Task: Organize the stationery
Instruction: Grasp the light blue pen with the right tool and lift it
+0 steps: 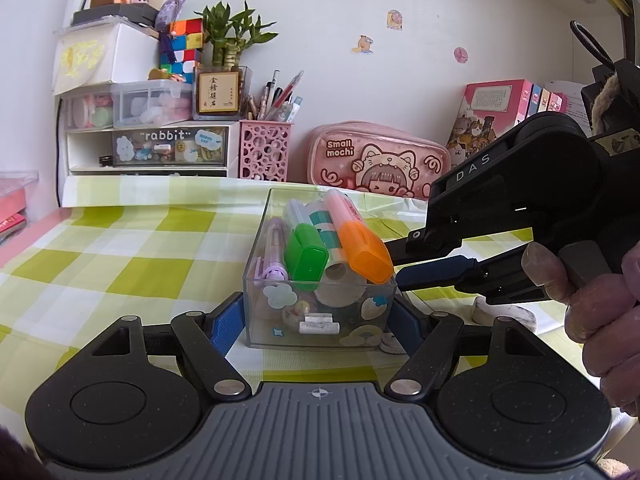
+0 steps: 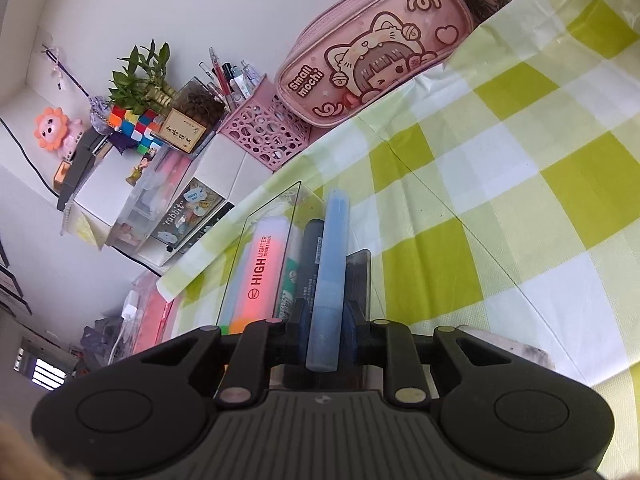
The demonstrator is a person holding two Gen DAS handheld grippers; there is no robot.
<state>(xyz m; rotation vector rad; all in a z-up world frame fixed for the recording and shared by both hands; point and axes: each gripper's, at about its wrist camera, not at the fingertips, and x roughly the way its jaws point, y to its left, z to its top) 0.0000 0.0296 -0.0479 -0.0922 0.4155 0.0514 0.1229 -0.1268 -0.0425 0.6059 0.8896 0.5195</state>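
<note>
a clear plastic box [image 1: 320,308], decorated with stickers, stands on the checked cloth. an orange-capped highlighter [image 1: 358,236], a green-capped highlighter [image 1: 304,252] and a purple pen [image 1: 275,252] are leaned inside it, caps raised above the near rim. a pale blue marker [image 2: 330,280] is held at the box's side.

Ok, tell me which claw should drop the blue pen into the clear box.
Right. The right claw already grips the blue pen at the clear box; the left claw is clamped on that box, steadying it.
</note>
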